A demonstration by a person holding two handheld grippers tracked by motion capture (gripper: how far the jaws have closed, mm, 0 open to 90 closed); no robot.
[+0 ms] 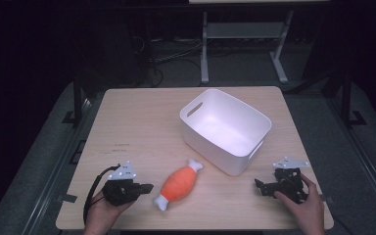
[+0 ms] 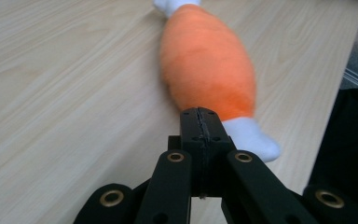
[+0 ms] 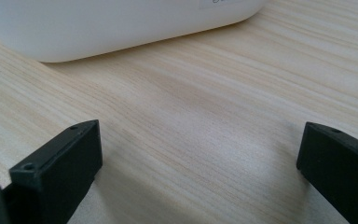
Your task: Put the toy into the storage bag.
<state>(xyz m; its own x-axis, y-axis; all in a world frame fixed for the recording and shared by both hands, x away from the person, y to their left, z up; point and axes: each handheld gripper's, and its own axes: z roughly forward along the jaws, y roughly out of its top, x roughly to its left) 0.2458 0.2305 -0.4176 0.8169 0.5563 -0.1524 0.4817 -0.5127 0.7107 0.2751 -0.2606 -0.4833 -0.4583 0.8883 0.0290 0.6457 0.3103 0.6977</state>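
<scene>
dark room all around, with a light wood table (image 1: 142,122) in the middle and some metal frame legs (image 1: 204,49) behind it on the floor. white plastic bin (image 1: 225,128) with cut-out handles sits toward the far right part of the table, turned at an angle. orange plush toy (image 1: 179,183) with white ends lies near the front edge, roughly centre, just beside the bin's near corner but not touching. left gripper (image 1: 147,187) is down by the front left, jaws clenched together on nothing, tips pointing at the toy's near white end. right gripper (image 1: 259,186) rests near the front right corner, jaws spread wide apart over bare wood, bin wall just ahead.
</scene>
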